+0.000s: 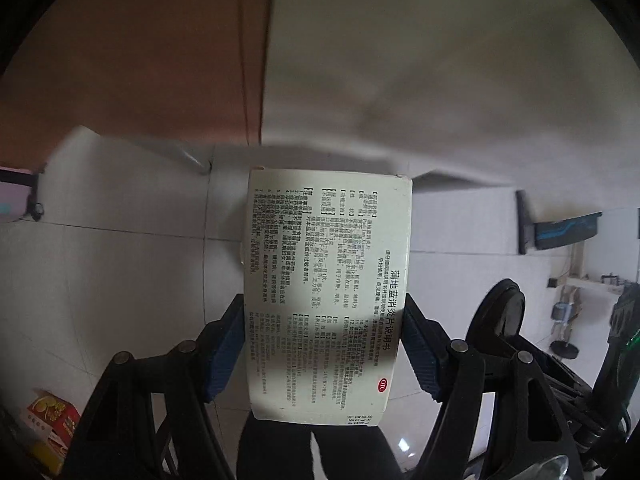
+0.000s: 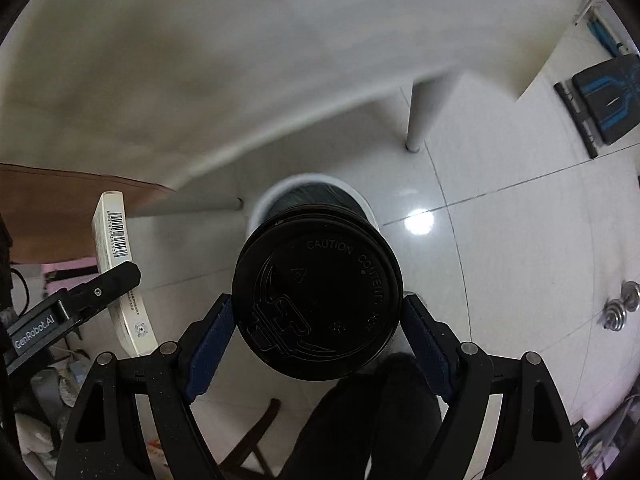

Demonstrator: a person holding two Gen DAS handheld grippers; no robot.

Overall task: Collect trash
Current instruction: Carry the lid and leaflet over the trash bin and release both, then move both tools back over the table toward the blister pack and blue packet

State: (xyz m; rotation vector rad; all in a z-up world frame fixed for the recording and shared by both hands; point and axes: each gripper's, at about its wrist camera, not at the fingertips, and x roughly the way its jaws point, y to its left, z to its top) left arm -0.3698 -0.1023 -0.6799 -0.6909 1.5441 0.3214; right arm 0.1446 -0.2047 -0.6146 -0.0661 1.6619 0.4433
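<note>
Trash gripped in both claws above the tiled floor

Left wrist view: medicine box [image 1: 326, 296], printed face up, sits clamped between the left gripper [image 1: 324, 344] pads.

Right wrist view: black-lidded cup [image 2: 318, 300] is held by the right gripper [image 2: 318, 340], directly over a white bin [image 2: 258, 210]; the box shows far left.

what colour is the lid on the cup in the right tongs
Black, with raised caution lettering, on the cup lid; clearest in the right wrist view.

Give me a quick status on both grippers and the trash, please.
Left gripper shut on medicine box. Right gripper shut on black-lidded cup. White bin directly below the cup; path looks clear.
</note>
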